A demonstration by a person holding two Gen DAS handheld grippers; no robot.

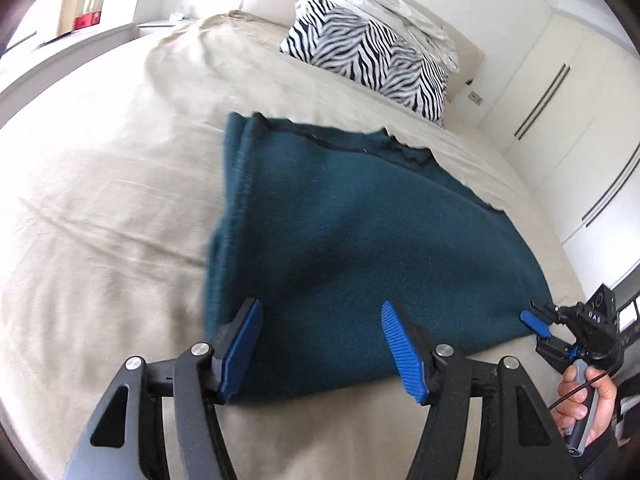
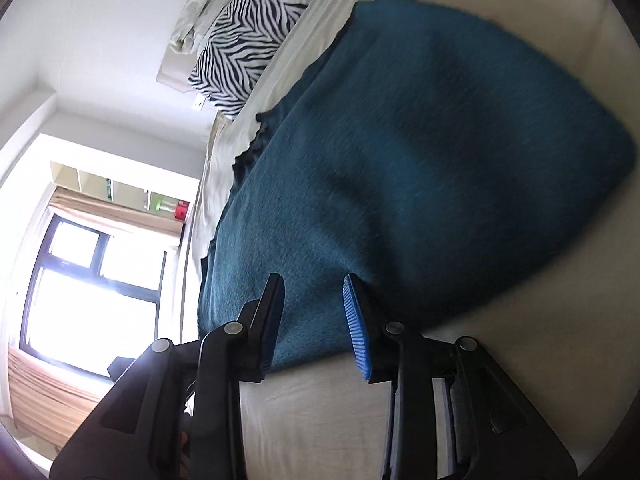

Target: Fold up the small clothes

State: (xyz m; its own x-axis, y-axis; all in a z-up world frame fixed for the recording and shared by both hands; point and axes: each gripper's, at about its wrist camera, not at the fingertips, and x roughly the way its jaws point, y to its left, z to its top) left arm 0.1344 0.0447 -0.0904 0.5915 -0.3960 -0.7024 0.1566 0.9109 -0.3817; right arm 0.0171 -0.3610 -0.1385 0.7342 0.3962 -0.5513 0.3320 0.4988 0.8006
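On the beige bed (image 1: 100, 184), a teal cloth (image 1: 360, 232) lay folded, its frayed dark edge turned toward the zebra-print pillow (image 1: 360, 60) at the head of the bed. Behind that pillow a pile of cream bedding (image 1: 396, 16) leaned against the white wall. Nothing lay between the cloth and the pillow but bare sheet. The left gripper (image 1: 320, 344) hovered over the cloth's near edge with its blue pads spread wide, one at the near left corner and the other over the middle of the edge, holding nothing. The right gripper (image 1: 538, 330) sat at the cloth's near right corner, gripped by a hand (image 1: 584, 400); in its own view the right gripper (image 2: 314, 320) had its jaws parted on either side of the cloth's (image 2: 420, 160) edge, not pressed together, and whether either pad touched the fabric could not be told. Beside the bed on the pillow's right stood white wardrobe doors (image 1: 580, 120) with long dark handles. Beyond the far side of the bed a bright window (image 2: 92, 280) with a dark frame showed, and a shelf with a red box (image 2: 182, 210) above it.
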